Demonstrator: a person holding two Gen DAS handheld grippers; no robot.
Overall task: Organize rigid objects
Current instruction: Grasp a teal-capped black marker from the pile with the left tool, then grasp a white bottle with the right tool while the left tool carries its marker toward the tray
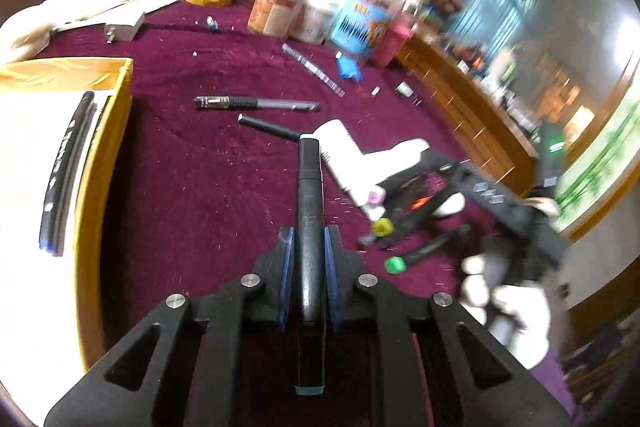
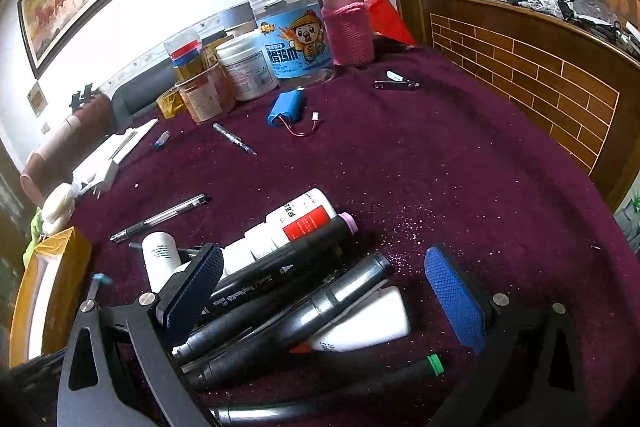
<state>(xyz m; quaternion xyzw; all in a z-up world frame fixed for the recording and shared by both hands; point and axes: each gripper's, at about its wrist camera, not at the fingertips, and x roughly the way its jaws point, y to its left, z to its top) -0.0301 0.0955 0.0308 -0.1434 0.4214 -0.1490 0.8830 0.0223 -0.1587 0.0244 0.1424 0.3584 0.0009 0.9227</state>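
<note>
Left gripper (image 1: 309, 247) clamped on a black marker (image 1: 309, 219), blue pads pressed to both sides of its barrel, marker running straight ahead along the fingers, teal cap end poking out front. Right gripper (image 2: 324, 291) spread wide, nothing between its pads, hanging over a heap of markers and bottles.

Under and just ahead of the right gripper: four dark markers at least, counted by barrels — pink-tipped marker (image 2: 280, 267), grey-capped marker (image 2: 320, 303), green-tipped marker (image 2: 360, 383), one more low at the frame edge; possibly others buried. Three white bottles: red-labelled bottle (image 2: 304, 219), small bottle (image 2: 160, 255), flat bottle (image 2: 368, 323).

Left of the left gripper: yellow-walled box (image 1: 104, 155) with a white floor, one dark pen-like item inside, its near wall close beside the fingers.

Farther ahead of the left gripper: two pens on bare maroon cloth (image 1: 192, 187), open room around them. Beyond those, a cluster of jars (image 2: 288, 39) along the far table edge. Right of the right gripper: wide open cloth up to a wooden brick-patterned panel (image 2: 520, 75).
</note>
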